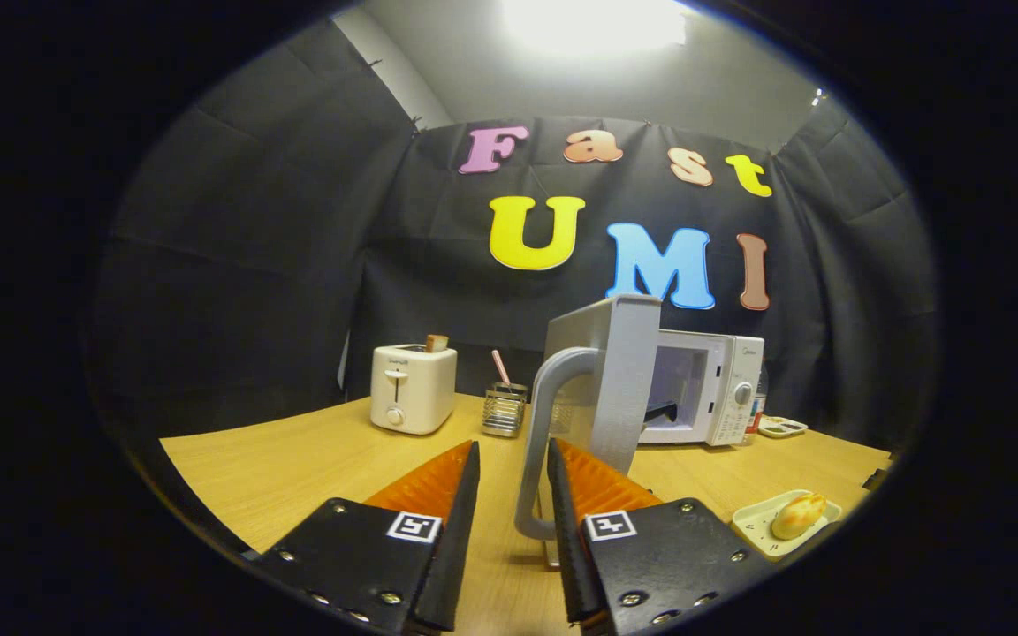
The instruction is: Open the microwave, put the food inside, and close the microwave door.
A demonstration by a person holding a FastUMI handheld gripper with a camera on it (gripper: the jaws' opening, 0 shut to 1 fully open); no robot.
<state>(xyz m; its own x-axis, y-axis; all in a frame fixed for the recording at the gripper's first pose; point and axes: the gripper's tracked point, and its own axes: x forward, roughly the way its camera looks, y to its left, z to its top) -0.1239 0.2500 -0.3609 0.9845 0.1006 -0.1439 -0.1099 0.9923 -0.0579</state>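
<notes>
Item one: the microwave (pixel 710 389), standing on the wooden table (pixel 297 459) beyond the fingers, its cavity showing. Its door (pixel 615 371) is swung wide toward us, edge on, the curved handle (pixel 537 424) hanging just ahead of the fingertips.

Item two: the gripper (pixel 513 464). We see its fingers spread, with the handle in the gap and close against the right-hand finger; we cannot tell whether that finger touches it. Nothing is pinched.

Item three: the food, a bread roll (pixel 797 515) lying on a small tray (pixel 752 528) on the table to the right of the fingers, well apart from the microwave.

Item four, bystanders: a toaster (pixel 413 387) with a slice in it, and a wire holder (pixel 505 408) with a utensil, both far left of the door.

Risks, as we judge them: the door looks open, so the roll comes next. Pulling away carelessly could hook the handle and swing the door back. A hard squeeze could crush the roll, or tip its light tray.
</notes>
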